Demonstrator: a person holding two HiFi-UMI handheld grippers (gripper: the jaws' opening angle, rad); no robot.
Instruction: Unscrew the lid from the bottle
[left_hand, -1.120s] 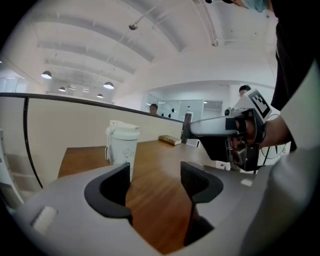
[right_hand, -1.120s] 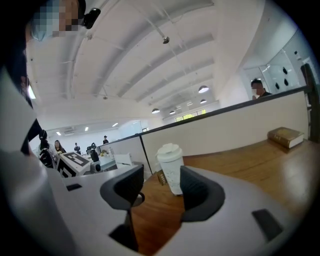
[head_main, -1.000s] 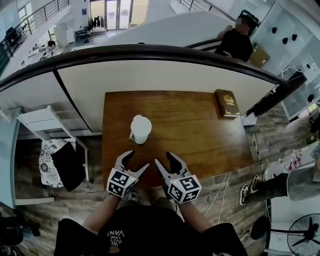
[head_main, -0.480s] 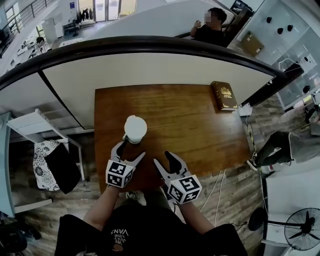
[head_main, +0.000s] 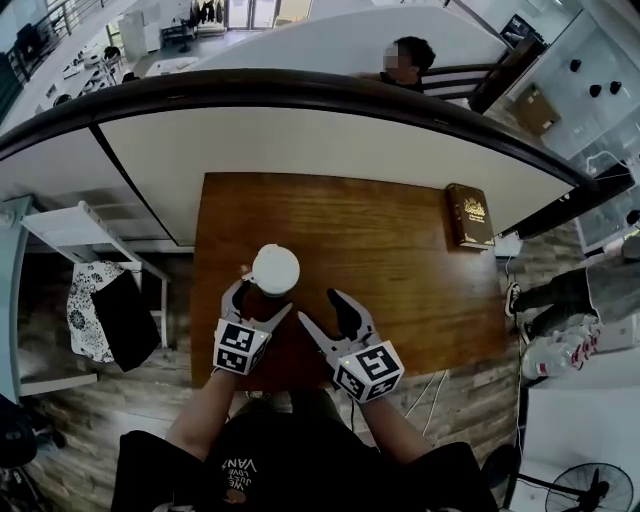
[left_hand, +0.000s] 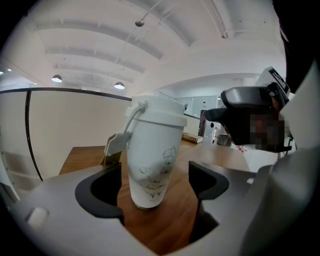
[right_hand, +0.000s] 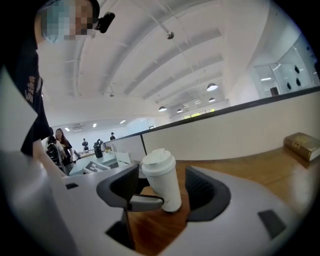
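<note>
from above, the round white lid (head_main: 274, 269) hides nearly all of the tall white plastic bottle (left_hand: 150, 160), so you read its body only in the gripper views. the faint grey drawing on its side is too pale to make out. in the right gripper view a finger of your left gripper (head_main: 262, 298) crosses the bottle's foot. the bottle stands upright on the brown wooden table (head_main: 400, 250), toward its near left part, lid seated, with a white strap and tag hanging from the lid. your left gripper's jaws are opening, one on each side of the bottle and not touching it. your right gripper (head_main: 318, 308) hovers over the table's near edge, its jaws opening on nothing.
</note>
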